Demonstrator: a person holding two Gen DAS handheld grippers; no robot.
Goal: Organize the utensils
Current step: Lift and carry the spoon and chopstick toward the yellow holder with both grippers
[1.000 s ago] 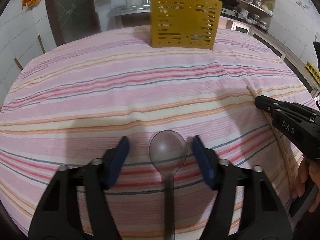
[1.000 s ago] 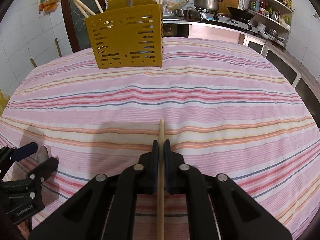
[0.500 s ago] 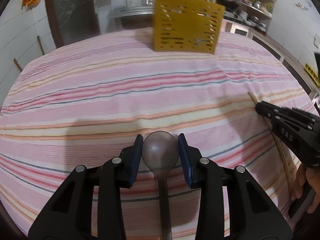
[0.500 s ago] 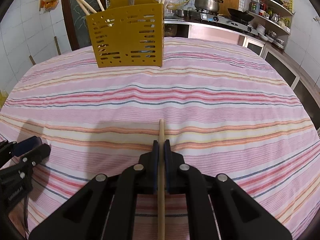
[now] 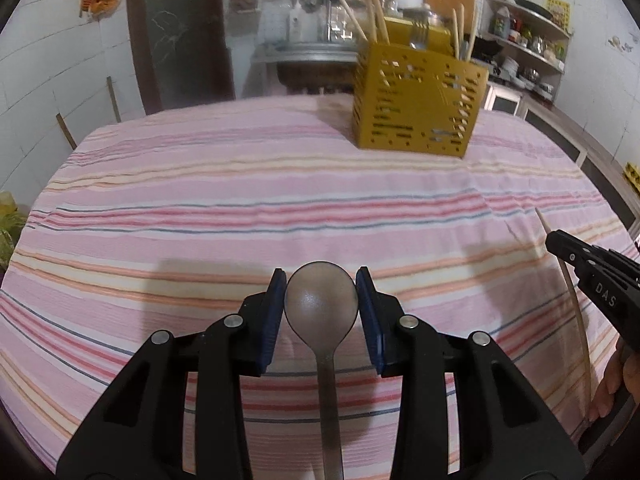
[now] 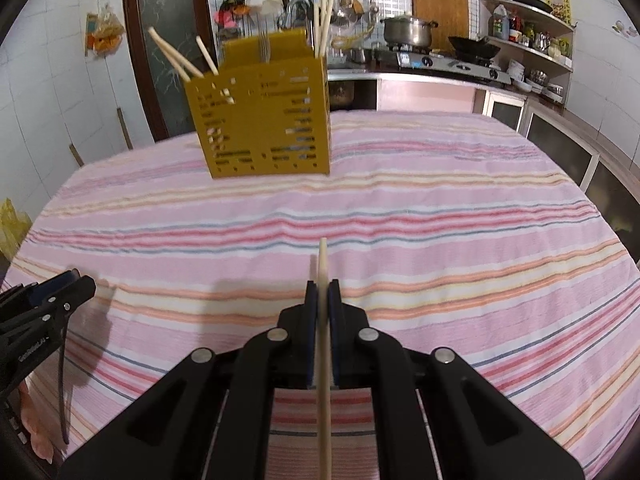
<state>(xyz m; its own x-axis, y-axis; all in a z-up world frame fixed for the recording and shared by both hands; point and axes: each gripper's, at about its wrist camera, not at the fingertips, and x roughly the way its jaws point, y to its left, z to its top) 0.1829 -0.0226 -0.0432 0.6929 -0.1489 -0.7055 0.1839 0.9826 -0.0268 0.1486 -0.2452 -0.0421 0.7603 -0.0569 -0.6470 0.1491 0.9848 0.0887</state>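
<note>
Landmark: yellow caddy [image 5: 418, 102], slotted, standing at the far side of the striped tablecloth [image 5: 280, 208]; every place below is given relative to it.
Done so far: chopsticks [image 6: 176, 56] and a fork [image 6: 264, 46] already stand upright inside the caddy; chopsticks lean out at its left corner and more rise at its right rear.
Left gripper [image 5: 322, 310]: well in front of the caddy, near the table's close edge; blue pads pressed on both sides of the bowl of a dark spoon [image 5: 322, 304], handle running back toward the camera. Grip looks firm.
Right gripper [image 6: 322, 312]: also well in front of the caddy, to the right of the left one; jaws pinched narrow on a single wooden chopstick [image 6: 323, 264], tip pointing roughly toward the caddy.
Left to do: both held pieces are not yet in the caddy; judged two drop-offs outstanding. No other loose utensil shows on the cloth.
Change, left side: a second ago the jaws stood wide around the spoon without touching it; they have since closed onto it, and the caddy now sits lower and further right in that view.
Change, right side: grip on the chopstick unchanged; the caddy appears lower in frame, with blur.
</note>
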